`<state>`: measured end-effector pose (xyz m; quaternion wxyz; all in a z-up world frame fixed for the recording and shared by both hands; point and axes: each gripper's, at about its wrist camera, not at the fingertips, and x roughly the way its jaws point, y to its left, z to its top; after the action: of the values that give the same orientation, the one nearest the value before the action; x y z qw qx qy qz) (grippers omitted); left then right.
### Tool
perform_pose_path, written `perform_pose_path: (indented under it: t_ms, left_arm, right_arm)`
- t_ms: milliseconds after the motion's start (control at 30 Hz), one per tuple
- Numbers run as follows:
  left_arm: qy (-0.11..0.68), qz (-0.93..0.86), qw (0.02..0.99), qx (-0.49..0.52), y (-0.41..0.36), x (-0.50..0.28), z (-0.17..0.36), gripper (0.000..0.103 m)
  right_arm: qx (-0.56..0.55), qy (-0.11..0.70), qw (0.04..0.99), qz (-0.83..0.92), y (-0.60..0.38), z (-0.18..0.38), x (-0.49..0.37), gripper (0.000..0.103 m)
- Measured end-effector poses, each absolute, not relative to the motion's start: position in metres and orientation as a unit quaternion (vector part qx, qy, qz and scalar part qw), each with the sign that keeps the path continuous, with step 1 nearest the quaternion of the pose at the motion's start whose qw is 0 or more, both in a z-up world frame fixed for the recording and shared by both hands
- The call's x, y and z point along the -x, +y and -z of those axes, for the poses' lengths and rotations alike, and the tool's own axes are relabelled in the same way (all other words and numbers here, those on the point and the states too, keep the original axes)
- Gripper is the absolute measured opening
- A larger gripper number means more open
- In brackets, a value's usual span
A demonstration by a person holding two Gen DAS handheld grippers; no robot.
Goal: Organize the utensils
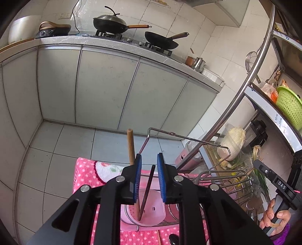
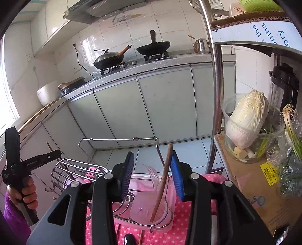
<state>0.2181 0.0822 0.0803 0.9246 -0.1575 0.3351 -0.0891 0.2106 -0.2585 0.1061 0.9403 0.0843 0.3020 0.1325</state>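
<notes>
Chopsticks (image 1: 146, 190) leaned loose in the pink cup (image 1: 145, 213) between my left gripper (image 1: 149, 179), pads apart; my right gripper (image 2: 152, 175), at three o'clock, gaped around another chopstick (image 2: 162, 181).

"DAS" is printed on the right gripper's (image 1: 271, 179) black body. "KAISIN" is partly seen on a white box (image 2: 236, 8) on the rack's (image 2: 217, 94) top shelf.

Spoon (image 2: 129, 239) — cut off, btm edge

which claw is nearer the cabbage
Right. The right claw stands just left of the cabbage; the left claw is farther left, past the rack.
</notes>
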Motion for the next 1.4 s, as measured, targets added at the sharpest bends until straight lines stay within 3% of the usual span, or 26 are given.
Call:
perform_pose_path:
  t_ms: [267, 767, 1333, 1400]
  left_arm:
    - [0.306, 0.085, 0.939, 0.134, 0.085, -0.199, -0.102, 0.031]
    - [0.278, 0.118, 0.944, 0.134, 0.081, -0.124, -0.133, 0.032]
    - [0.440, 0.161, 0.873, 0.132, 0.025, -0.093, 0.010, 0.032]
    - [0.455, 0.158, 0.866, 0.134, 0.020, -0.098, 0.026, 0.032]
  right_arm:
    - [-0.088, 0.295, 0.944, -0.119, -0.274, -0.116, -0.199, 0.041]
    - [-0.091, 0.251, 0.957, -0.111, -0.298, -0.141, -0.101, 0.041]
    - [-0.142, 0.401, 0.891, -0.158, -0.262, 0.009, -0.068, 0.040]
    - [-0.149, 0.410, 0.886, -0.156, -0.259, 0.021, -0.073, 0.031]
